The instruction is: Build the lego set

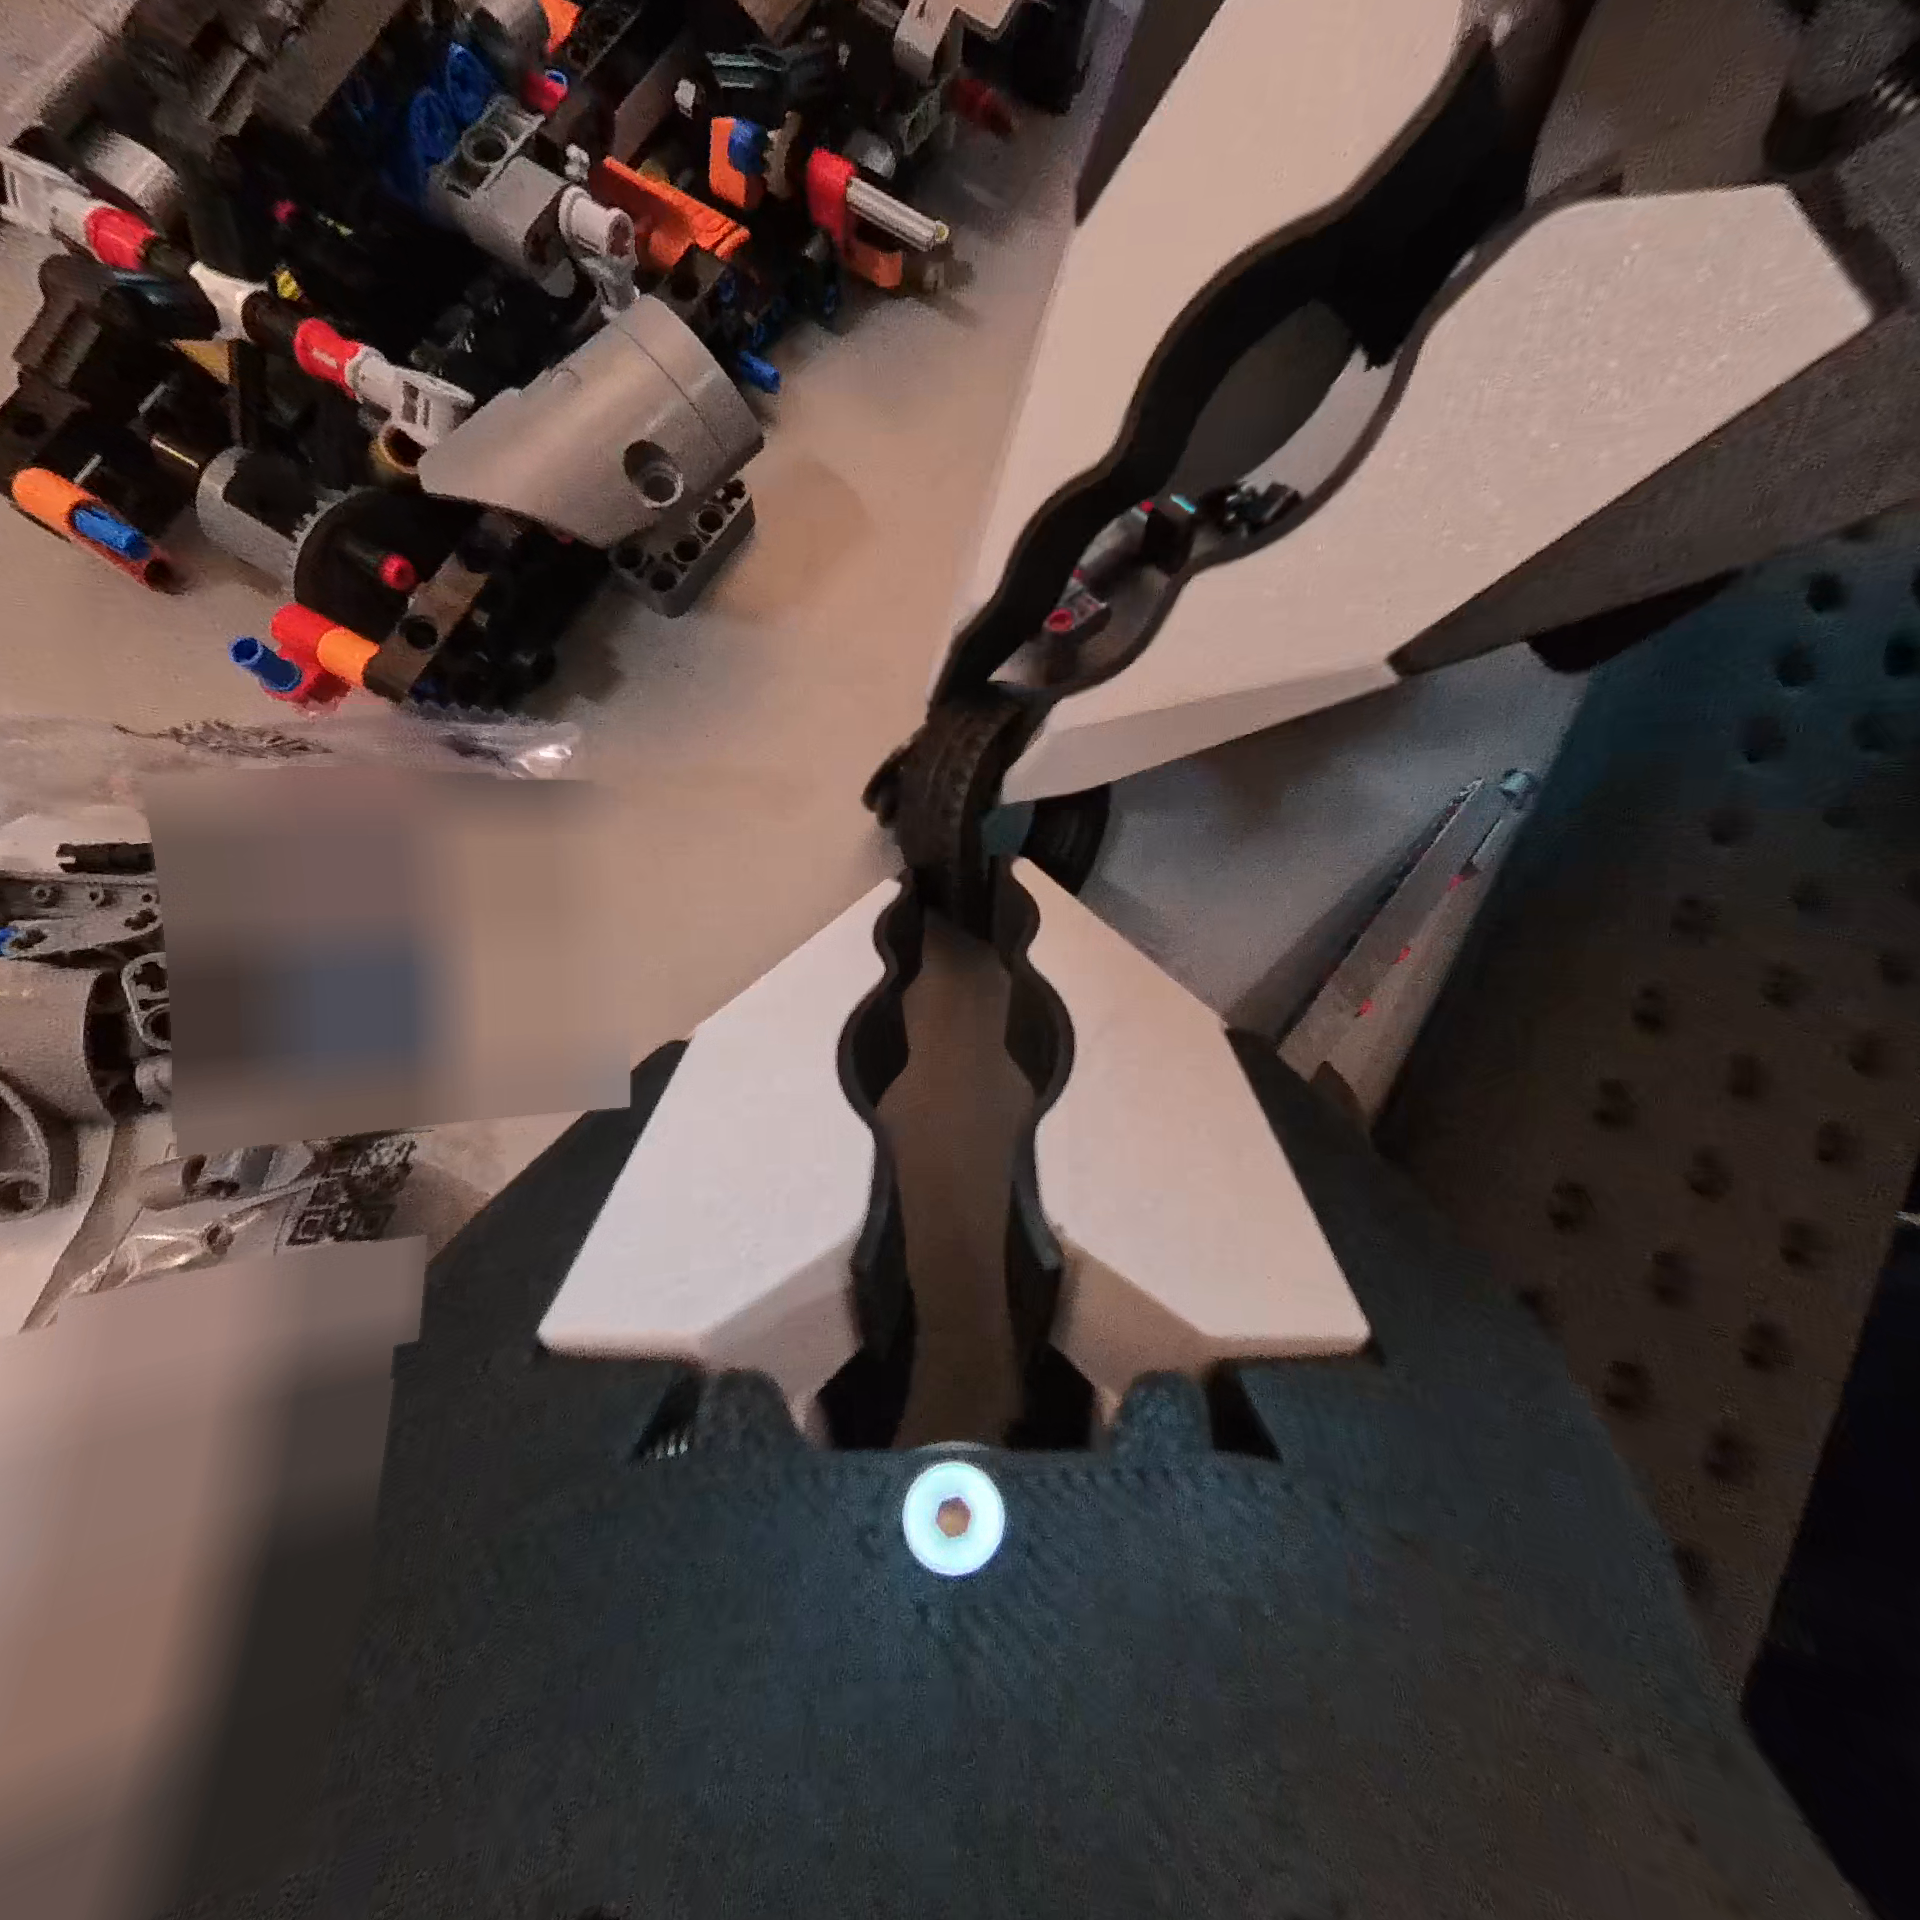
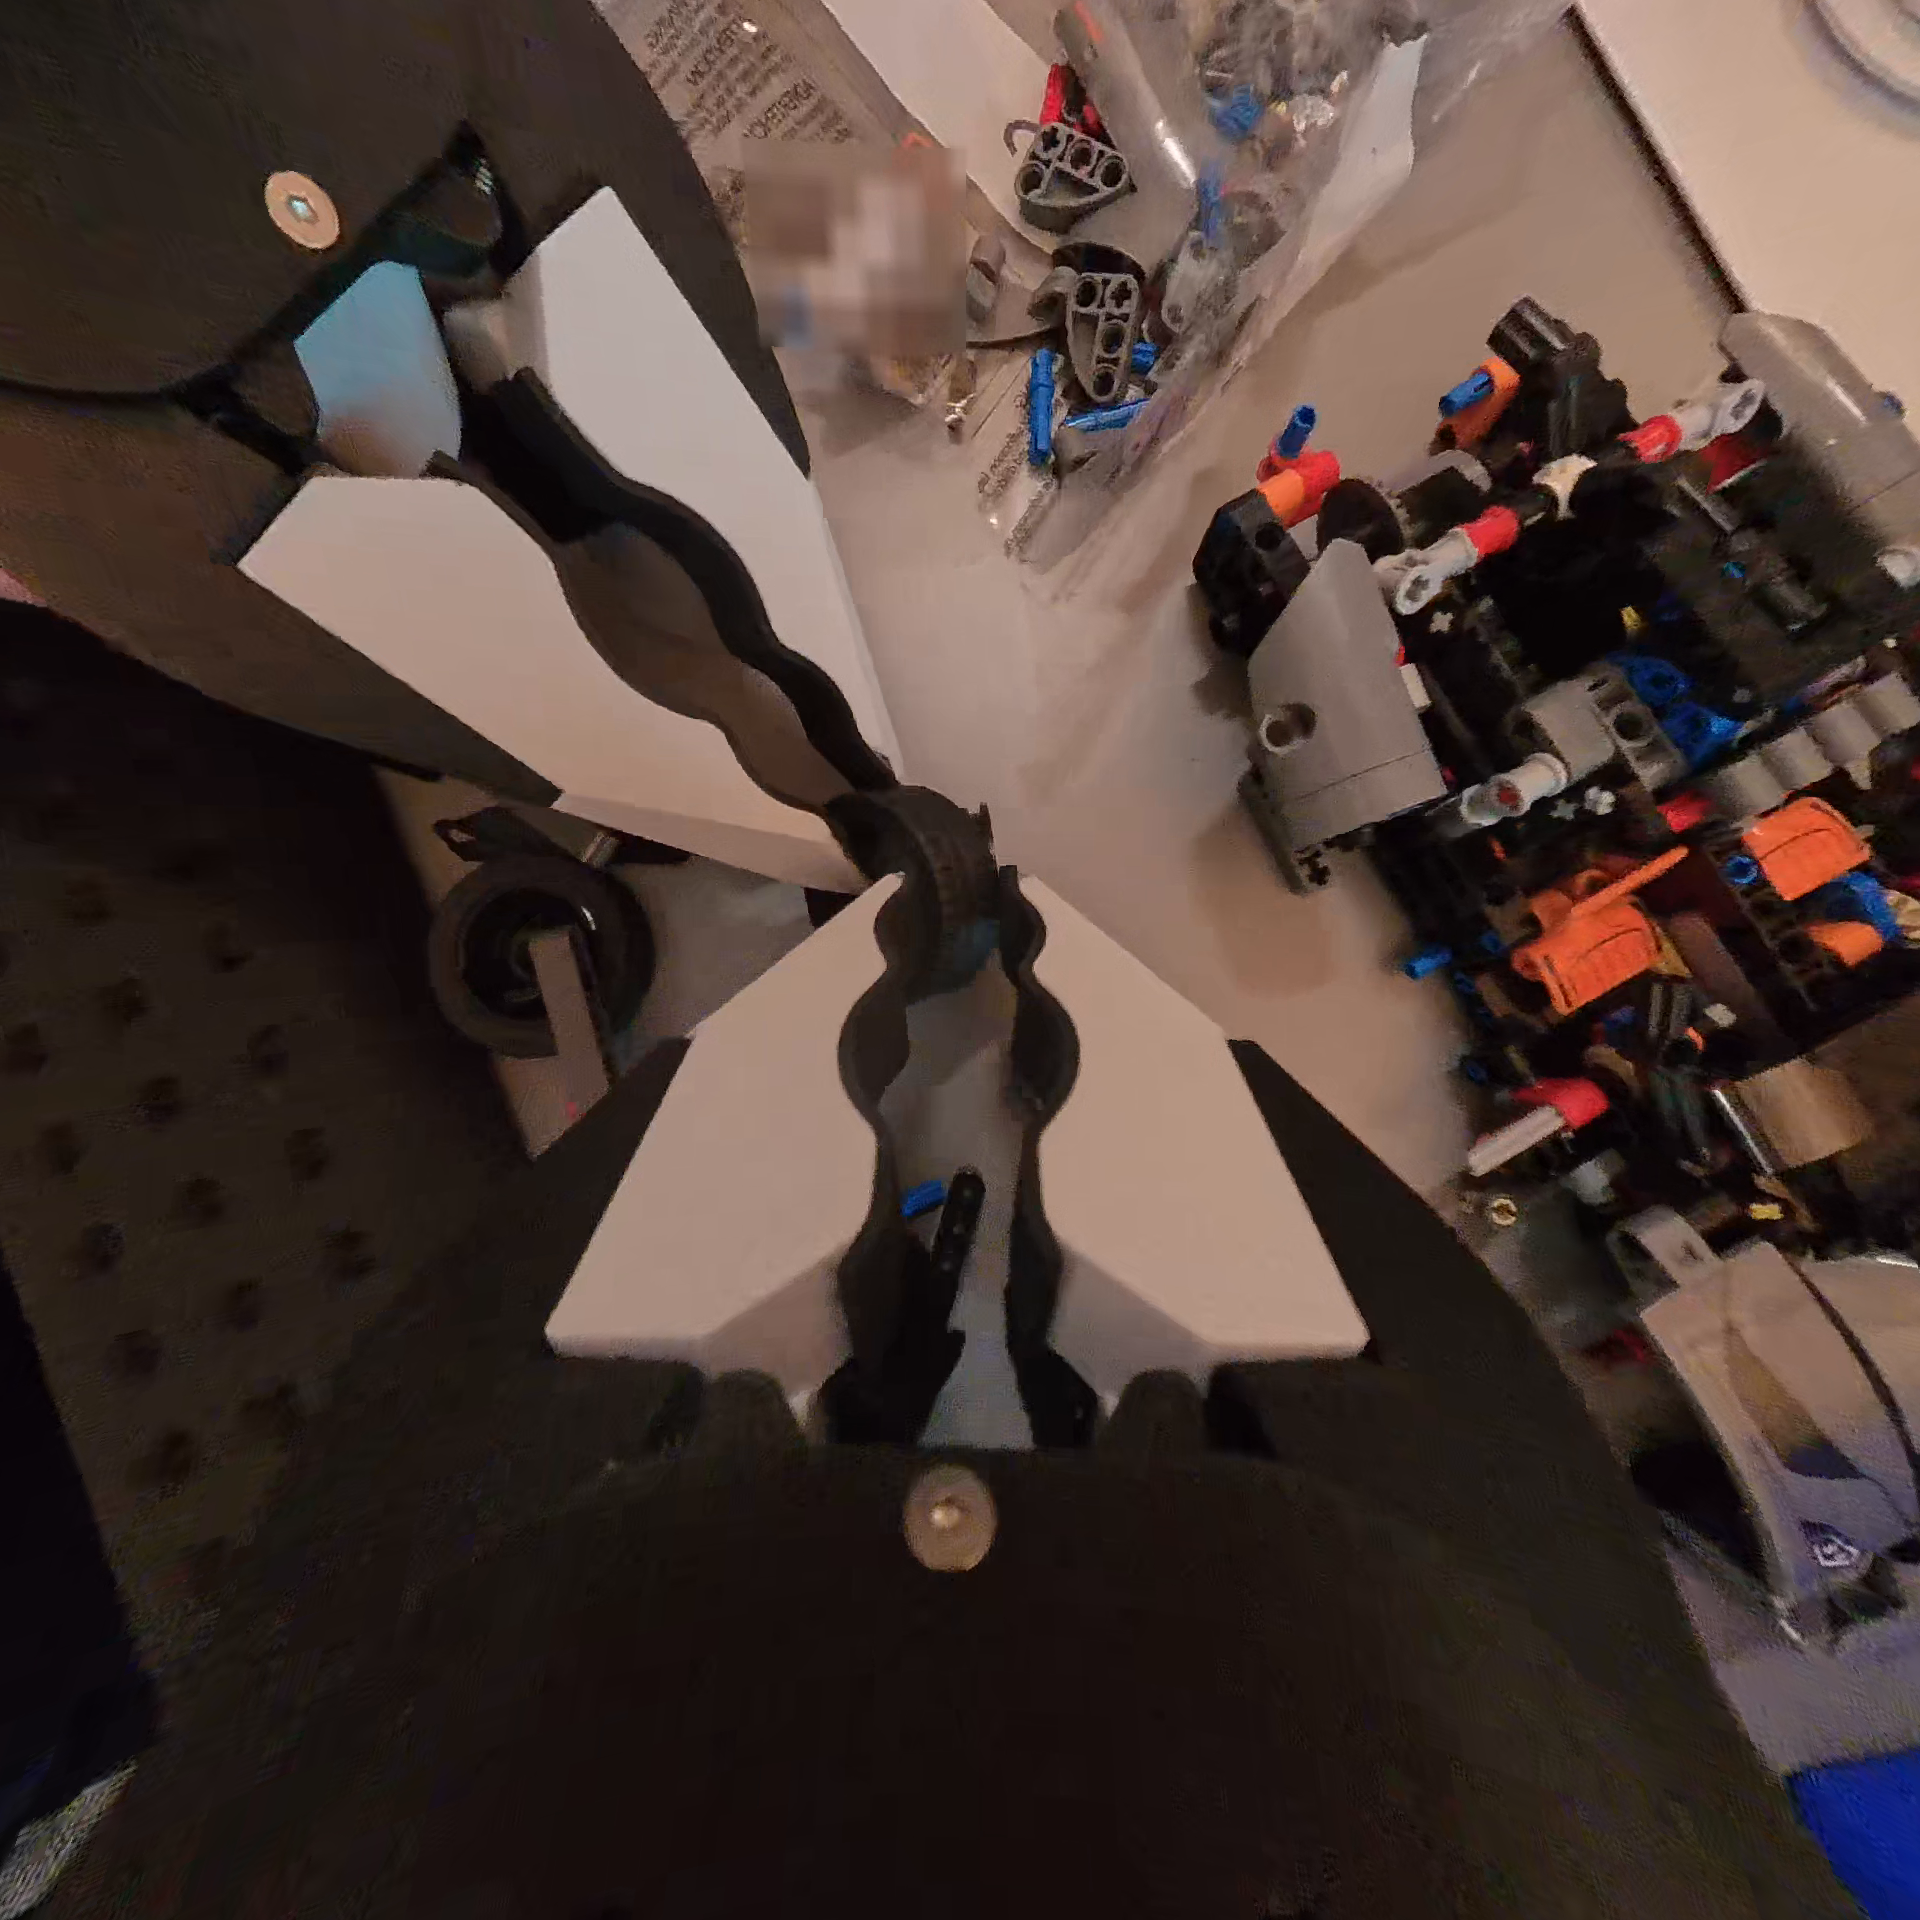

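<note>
Left wrist view: the left gripper [image 1: 951,894] pinches a small black gear [image 1: 954,805] at its fingertips, while the right gripper [image 1: 961,717] meets it from above, both clamped on it. Right wrist view: same gear [image 2: 940,868] gripped both ways, left of the half-built model [image 2: 1558,748] on the counter [image 2: 1060,665].

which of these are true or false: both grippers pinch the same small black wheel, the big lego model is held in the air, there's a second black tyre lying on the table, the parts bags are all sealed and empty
1. Both grippers pinch one small black wheel: true; the left gripper and right gripper meet on it.
2. The lego model is held in the air: false; it rests on the table.
3. A second black tyre lies on the table: true.
4. The parts bags are empty: false; grey and blue pieces show inside.
</note>
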`<state>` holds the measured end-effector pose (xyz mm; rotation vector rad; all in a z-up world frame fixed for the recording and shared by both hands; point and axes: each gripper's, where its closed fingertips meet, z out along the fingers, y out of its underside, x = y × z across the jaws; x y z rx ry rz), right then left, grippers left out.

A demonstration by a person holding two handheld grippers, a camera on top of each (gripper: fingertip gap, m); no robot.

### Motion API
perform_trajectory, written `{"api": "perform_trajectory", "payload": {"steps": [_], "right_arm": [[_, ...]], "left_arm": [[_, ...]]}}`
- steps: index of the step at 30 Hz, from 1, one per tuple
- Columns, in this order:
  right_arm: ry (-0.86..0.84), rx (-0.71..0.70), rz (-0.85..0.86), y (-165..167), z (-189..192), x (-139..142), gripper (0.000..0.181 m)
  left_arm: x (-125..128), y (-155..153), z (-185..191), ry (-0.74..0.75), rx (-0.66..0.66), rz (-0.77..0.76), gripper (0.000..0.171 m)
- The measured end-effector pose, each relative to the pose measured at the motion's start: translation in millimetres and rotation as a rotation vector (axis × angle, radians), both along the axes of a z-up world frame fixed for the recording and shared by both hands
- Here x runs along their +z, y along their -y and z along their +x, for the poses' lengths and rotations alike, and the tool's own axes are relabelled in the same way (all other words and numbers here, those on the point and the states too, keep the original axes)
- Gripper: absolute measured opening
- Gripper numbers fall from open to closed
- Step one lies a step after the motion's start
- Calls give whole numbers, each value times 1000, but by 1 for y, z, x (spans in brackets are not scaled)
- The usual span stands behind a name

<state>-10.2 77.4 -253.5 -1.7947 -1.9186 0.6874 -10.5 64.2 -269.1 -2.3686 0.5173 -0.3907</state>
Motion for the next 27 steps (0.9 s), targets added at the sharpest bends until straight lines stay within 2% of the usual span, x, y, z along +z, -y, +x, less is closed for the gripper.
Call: {"api": "perform_trajectory", "payload": {"steps": [5,8,13,15,18,21,23,24,27], "right_arm": [[58,-33,166,-16,-6,-9,12],[89,8,318,-17,-6,-19,8],[22,13,183,-6,5,0,13],[6,44,136,0,10,5,14],[34,42,103,-1,21,5,27],[43,16,127,-7,30,11,41],[-5,30,150,-1,33,23,36],[-12,45,167,3,36,26,36],[-26,113,126,27,40,31,35]], "left_arm": [[6,-9,-3,-35,23,38,13],[6,-9,-1,-15,7,38,13],[22,-8,3,6,-24,111,13],[18,-4,11,38,-68,73,13],[17,-2,14,26,-81,71,13],[9,-2,2,-59,-52,53,31],[16,1,-2,-94,-51,94,36],[18,4,-4,-112,-56,103,45],[24,14,-10,-107,-65,111,55]]}}
